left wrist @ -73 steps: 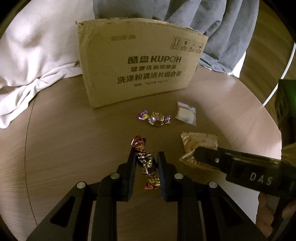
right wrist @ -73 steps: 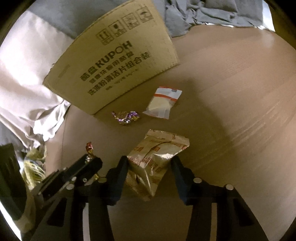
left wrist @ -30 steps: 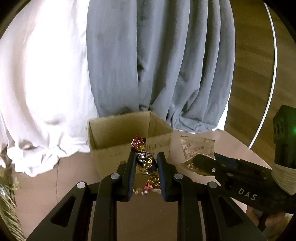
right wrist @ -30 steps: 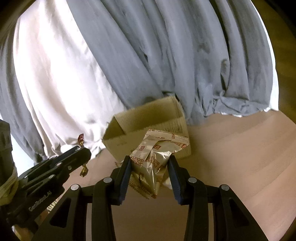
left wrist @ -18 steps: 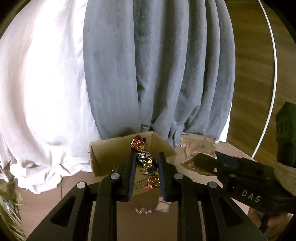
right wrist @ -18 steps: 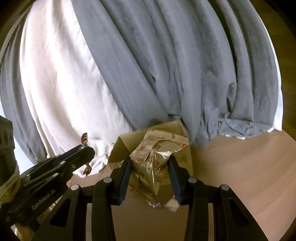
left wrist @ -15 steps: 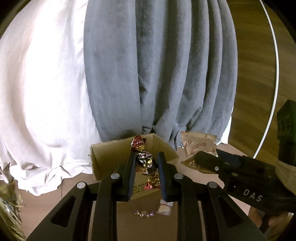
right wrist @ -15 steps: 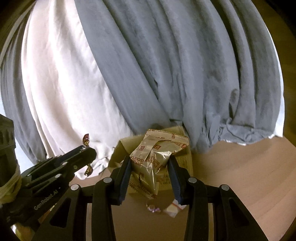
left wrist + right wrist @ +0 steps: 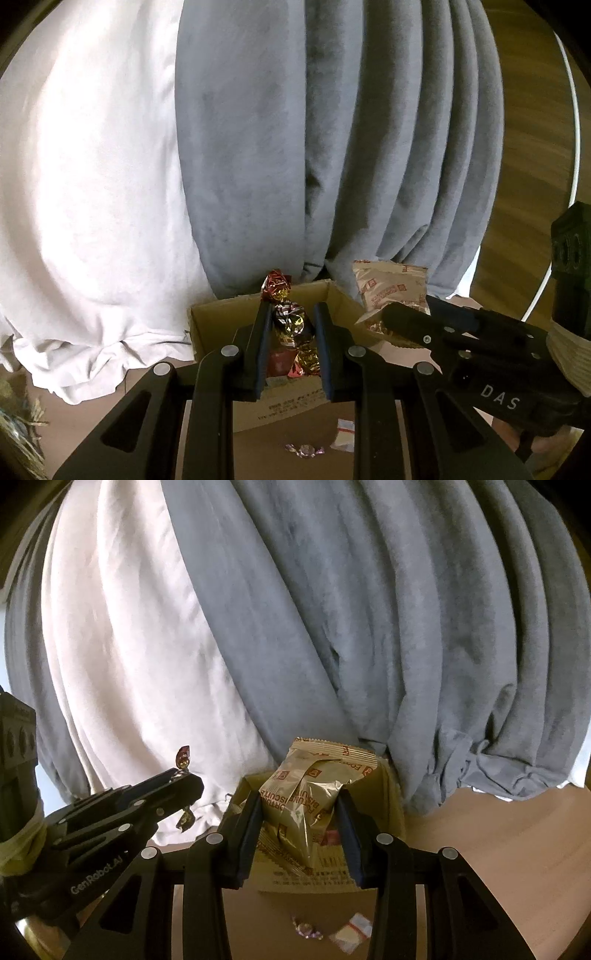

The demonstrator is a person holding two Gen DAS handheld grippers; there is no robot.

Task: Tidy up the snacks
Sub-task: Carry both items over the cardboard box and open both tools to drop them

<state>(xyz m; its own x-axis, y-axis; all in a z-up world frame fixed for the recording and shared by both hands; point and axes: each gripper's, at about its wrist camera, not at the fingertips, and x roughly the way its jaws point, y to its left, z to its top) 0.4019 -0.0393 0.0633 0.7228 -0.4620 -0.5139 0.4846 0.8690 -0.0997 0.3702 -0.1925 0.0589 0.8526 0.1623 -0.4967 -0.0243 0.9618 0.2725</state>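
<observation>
My left gripper (image 9: 290, 325) is shut on a foil-wrapped candy (image 9: 288, 321) with red and gold twisted ends, held in the air over the open cardboard box (image 9: 221, 317). The right gripper (image 9: 300, 819) is shut on a gold biscuit packet (image 9: 310, 790), also raised in front of the same box (image 9: 391, 805). Each gripper shows in the other's view: the right one with its packet (image 9: 391, 291) at the right, the left one with its candy (image 9: 183, 757) at the left. Something red lies inside the box (image 9: 279, 362).
On the round wooden table (image 9: 498, 849) below lie a purple-wrapped candy (image 9: 306, 931) and a small white sachet (image 9: 351, 933), seen again as candy (image 9: 303, 449) and sachet (image 9: 345, 435). Grey curtain (image 9: 332, 140) and white drape (image 9: 92, 166) hang behind the box.
Both grippers have risen and moved toward the box with their snacks still held. The box looks lower and smaller in view, and the candy and sachet on the table have come into sight.
</observation>
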